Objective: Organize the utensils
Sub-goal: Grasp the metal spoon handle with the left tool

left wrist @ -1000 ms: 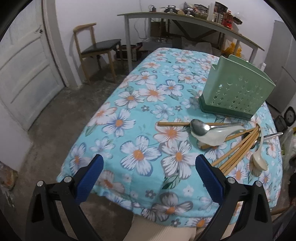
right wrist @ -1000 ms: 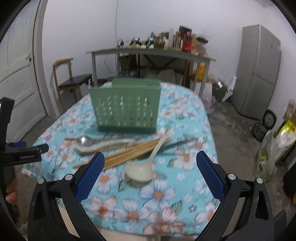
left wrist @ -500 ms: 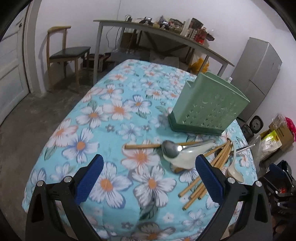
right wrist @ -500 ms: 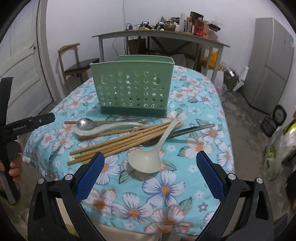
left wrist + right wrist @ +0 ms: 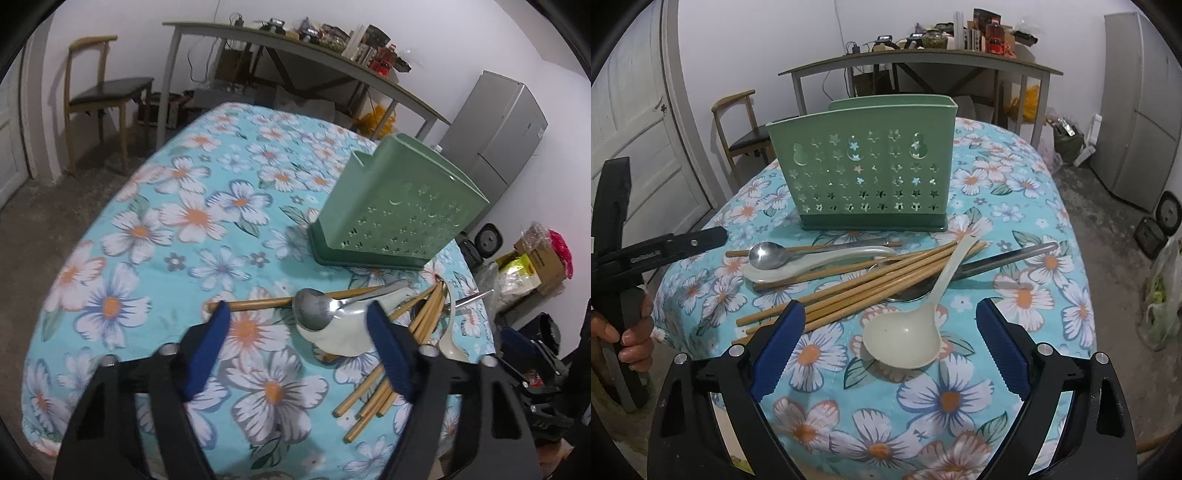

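A green perforated utensil holder (image 5: 866, 170) stands on the floral tablecloth (image 5: 1015, 295); it also shows in the left wrist view (image 5: 395, 210). In front of it lie a metal spoon (image 5: 768, 255) resting in a white ceramic spoon (image 5: 812, 263), several wooden chopsticks (image 5: 864, 284), a white ladle (image 5: 905, 341) and a metal utensil (image 5: 1004, 258). My left gripper (image 5: 299, 350) is open, its fingers either side of the metal spoon (image 5: 314, 308) and white spoon (image 5: 340, 336), close above them. My right gripper (image 5: 888, 345) is open around the ladle's bowl, just above it.
A long shelf table (image 5: 923, 61) with clutter stands behind. A wooden chair (image 5: 742, 125) is at the back left, a grey fridge (image 5: 1137, 107) at the right. Bags and boxes (image 5: 532, 258) lie on the floor right of the table.
Both grippers have moved forward and lower toward the utensils. The left one now brackets the metal and white spoons; the right one brackets the ladle bowl. Both stay open.
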The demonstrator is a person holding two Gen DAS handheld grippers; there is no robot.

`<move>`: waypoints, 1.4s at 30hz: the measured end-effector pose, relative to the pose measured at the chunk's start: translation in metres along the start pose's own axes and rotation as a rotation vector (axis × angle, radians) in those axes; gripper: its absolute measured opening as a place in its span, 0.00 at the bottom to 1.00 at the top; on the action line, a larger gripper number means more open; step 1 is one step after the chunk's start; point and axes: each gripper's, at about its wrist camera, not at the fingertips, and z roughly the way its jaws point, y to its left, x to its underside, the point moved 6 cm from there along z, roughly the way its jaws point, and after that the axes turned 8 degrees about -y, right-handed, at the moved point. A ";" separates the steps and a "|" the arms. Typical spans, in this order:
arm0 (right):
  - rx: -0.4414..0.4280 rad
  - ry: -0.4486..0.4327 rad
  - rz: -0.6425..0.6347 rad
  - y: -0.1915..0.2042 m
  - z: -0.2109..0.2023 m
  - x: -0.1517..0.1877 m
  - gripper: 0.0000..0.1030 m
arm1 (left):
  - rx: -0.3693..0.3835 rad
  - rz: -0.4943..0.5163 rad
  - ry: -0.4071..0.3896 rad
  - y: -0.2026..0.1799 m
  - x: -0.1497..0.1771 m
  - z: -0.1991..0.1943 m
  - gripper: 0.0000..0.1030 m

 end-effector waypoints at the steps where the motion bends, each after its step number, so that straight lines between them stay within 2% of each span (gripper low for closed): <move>1: -0.004 0.001 0.003 0.000 0.001 0.000 0.86 | 0.009 -0.006 0.015 -0.001 0.000 0.005 0.56; 5: -0.015 0.005 0.010 0.000 0.004 0.001 0.86 | 0.038 -0.029 0.064 -0.002 0.002 0.023 0.37; 8: -0.022 0.008 0.018 -0.001 0.007 0.002 0.86 | 0.037 -0.046 0.113 0.002 0.004 0.038 0.29; 13: -0.030 0.009 0.029 -0.002 0.010 0.002 0.86 | 0.047 -0.081 0.191 0.006 0.010 0.058 0.27; 16: -0.036 0.013 0.035 -0.003 0.012 0.003 0.86 | 0.045 -0.092 0.200 0.007 0.010 0.063 0.27; 21: -0.042 0.016 0.040 -0.004 0.015 0.003 0.85 | 0.032 -0.099 0.196 0.008 0.006 0.070 0.20; 23: -0.042 0.015 0.040 -0.004 0.015 0.003 0.84 | 0.030 -0.103 0.190 0.009 0.005 0.071 0.11; 24: -0.040 0.014 0.040 -0.004 0.015 0.003 0.84 | 0.037 -0.108 0.187 0.009 0.005 0.071 0.09; 32: -0.031 0.002 0.047 -0.008 0.011 0.001 0.83 | 0.066 -0.107 0.127 0.004 -0.005 0.055 0.05; 42: -0.016 -0.040 0.024 -0.006 -0.005 -0.005 0.79 | 0.086 -0.065 0.017 -0.009 -0.024 0.014 0.02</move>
